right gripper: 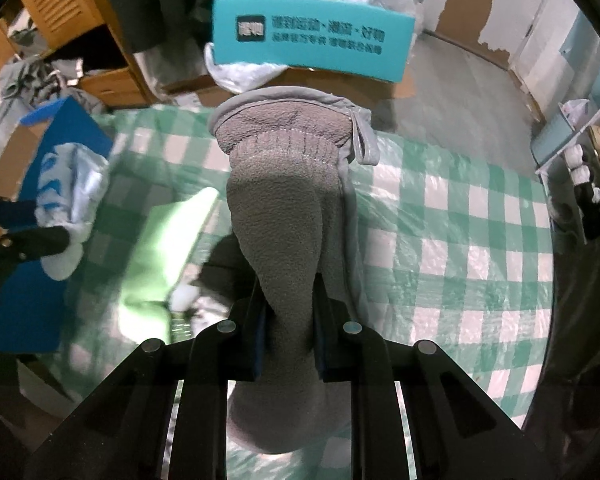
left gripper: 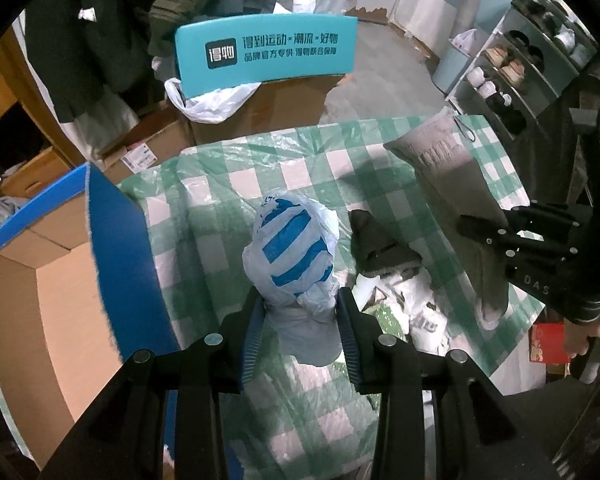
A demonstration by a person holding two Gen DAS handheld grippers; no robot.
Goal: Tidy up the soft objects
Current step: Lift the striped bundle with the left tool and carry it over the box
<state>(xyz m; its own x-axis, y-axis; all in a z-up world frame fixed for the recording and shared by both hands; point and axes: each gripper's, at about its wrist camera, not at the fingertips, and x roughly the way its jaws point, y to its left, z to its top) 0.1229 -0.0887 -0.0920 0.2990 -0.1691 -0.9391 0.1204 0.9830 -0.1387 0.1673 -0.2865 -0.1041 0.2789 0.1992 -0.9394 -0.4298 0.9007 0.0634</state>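
A green-and-white checked cloth [left gripper: 380,160] under clear plastic covers the bench, its near edge cut off. Left of it stands an open cardboard box [left gripper: 40,300] with blue flaps, only partly in view. The right hand-held gripper [right gripper: 288,312] clamps a grey fleece glove [right gripper: 284,200], raised above the cloth. The left hand-held gripper [left gripper: 300,312] pinches a blue-striped plastic bag [left gripper: 290,248] beside the box. A dark cloth [left gripper: 376,244] lies beyond, hard to identify.
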